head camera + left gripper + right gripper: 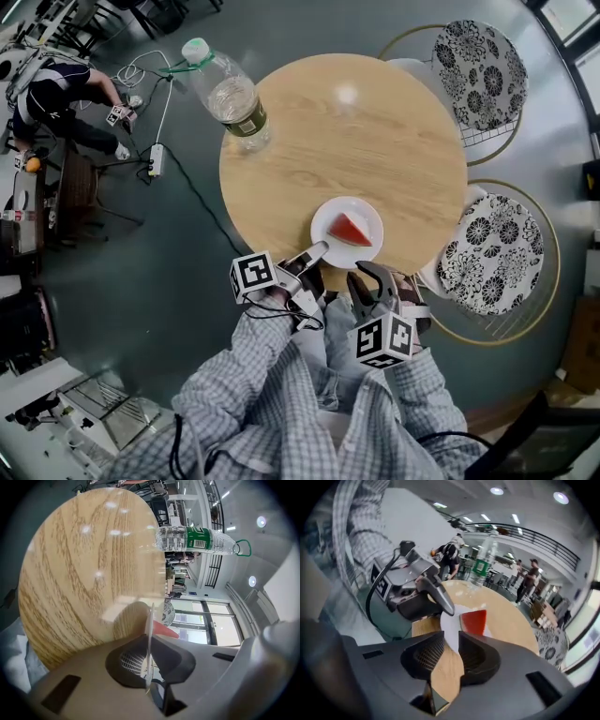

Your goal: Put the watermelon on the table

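Now watermelon [350, 229] sits on plate [371, 217] pinched by left tongs [318, 249].

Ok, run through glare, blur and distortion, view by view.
Head view: one bright glare spot on the table, and the fisheye bends the floor around it. Left gripper view: several glare spots, and the bottle looks sideways. Right gripper view: the sleeve is smeared, corners black.

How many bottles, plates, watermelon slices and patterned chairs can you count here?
Bottle: 1
Plate: 1
Watermelon slice: 1
Chairs: 2
Total: 5
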Demonstrator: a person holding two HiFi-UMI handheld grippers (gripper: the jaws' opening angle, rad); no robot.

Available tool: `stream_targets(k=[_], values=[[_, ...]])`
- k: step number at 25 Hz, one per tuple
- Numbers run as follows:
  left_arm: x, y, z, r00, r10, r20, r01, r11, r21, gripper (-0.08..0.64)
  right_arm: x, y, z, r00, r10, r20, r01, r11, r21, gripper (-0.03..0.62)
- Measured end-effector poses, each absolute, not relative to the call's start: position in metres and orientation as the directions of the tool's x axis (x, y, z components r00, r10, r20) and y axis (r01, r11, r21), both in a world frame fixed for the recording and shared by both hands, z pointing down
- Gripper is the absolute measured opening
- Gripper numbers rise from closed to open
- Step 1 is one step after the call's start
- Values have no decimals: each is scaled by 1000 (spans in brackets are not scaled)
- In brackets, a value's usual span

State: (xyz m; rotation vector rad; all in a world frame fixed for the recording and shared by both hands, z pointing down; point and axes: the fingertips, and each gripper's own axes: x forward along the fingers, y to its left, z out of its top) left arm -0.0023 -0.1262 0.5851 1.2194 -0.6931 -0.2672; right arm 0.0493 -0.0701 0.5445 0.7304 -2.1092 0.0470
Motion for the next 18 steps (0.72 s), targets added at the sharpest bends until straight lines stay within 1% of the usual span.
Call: stream_targets(k=[3, 8, 9, 10, 18], values=[[-2, -127, 585, 769, -539, 343, -171, 345, 923, 31, 38, -64, 557, -399, -464, 791, -374, 870, 322, 78], [-2, -126, 585, 771, -534, 347, -176, 346, 922, 31, 31, -68, 567, -339, -492, 802, -268, 868, 419, 77], [-2, -126, 585, 771, -531, 350, -180, 346, 921, 31, 31, -68, 568, -330, -492, 806, -259, 868, 424, 77], [-2, -126, 586, 772, -529, 353, -184, 345, 920, 31, 31, -69, 569, -325, -490, 809, -254, 869, 424, 50], [-1, -130, 578, 785, -521, 334, -206, 290, 935, 32, 31, -71, 566, -331, -478, 814, -282, 873, 397, 44]])
